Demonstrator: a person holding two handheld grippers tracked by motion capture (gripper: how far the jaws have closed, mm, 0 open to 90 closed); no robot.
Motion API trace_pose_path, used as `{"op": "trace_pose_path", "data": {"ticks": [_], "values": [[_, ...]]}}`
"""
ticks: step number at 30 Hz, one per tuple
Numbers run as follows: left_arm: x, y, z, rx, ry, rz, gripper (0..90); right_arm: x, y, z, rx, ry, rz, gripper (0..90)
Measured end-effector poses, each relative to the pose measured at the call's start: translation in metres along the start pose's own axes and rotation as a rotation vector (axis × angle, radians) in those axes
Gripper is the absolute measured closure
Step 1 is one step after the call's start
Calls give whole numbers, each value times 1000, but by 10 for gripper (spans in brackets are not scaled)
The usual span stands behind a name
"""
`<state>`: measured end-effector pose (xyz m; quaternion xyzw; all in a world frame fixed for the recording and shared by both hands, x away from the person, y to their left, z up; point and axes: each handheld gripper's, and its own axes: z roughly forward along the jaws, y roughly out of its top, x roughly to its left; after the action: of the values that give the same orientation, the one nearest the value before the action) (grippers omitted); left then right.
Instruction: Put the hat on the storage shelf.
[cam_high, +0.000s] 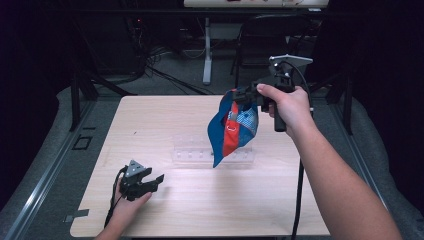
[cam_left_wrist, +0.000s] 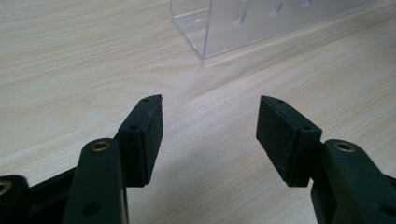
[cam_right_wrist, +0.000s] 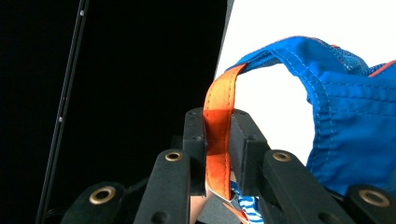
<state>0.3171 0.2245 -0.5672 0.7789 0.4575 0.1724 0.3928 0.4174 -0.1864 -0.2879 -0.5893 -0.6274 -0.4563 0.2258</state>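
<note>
Nearest me, at the near left of the table (cam_high: 165, 120), my left gripper (cam_high: 156, 180) rests low with its jaws spread apart and nothing between them; its own view shows bare wood and a corner of the clear plastic rack (cam_left_wrist: 243, 28) just beyond. Farther off to the right, my right gripper (cam_high: 241, 96) is raised above the table, jaws clamped together on the orange strap (cam_right_wrist: 219, 135) of a blue cloth bag (cam_high: 231, 127); the bag hangs over the rack's right end.

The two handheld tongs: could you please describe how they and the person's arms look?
Both tongs, left and right, are black, each with a grey three-cornered plate and a trailing black cable. Their jaws carry flat dark pads and brass-coloured rivets. The forearms are bare, with no sleeves visible.
</note>
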Motion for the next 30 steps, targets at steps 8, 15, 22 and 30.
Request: {"op": "trace_pose_path", "data": {"ticks": [8,15,22,30], "values": [[0,0,0,-6,0,1,419,2,7,9,-23,-15,11,781],[0,1,-2,6,1,5,420,1,13,15,-43,-22,15,781],[0,0,0,-7,4,2,421,-6,17,14,-62,-36,33,781],[0,0,0,-7,6,2,425,-15,19,16,-76,-55,46,781]]}}
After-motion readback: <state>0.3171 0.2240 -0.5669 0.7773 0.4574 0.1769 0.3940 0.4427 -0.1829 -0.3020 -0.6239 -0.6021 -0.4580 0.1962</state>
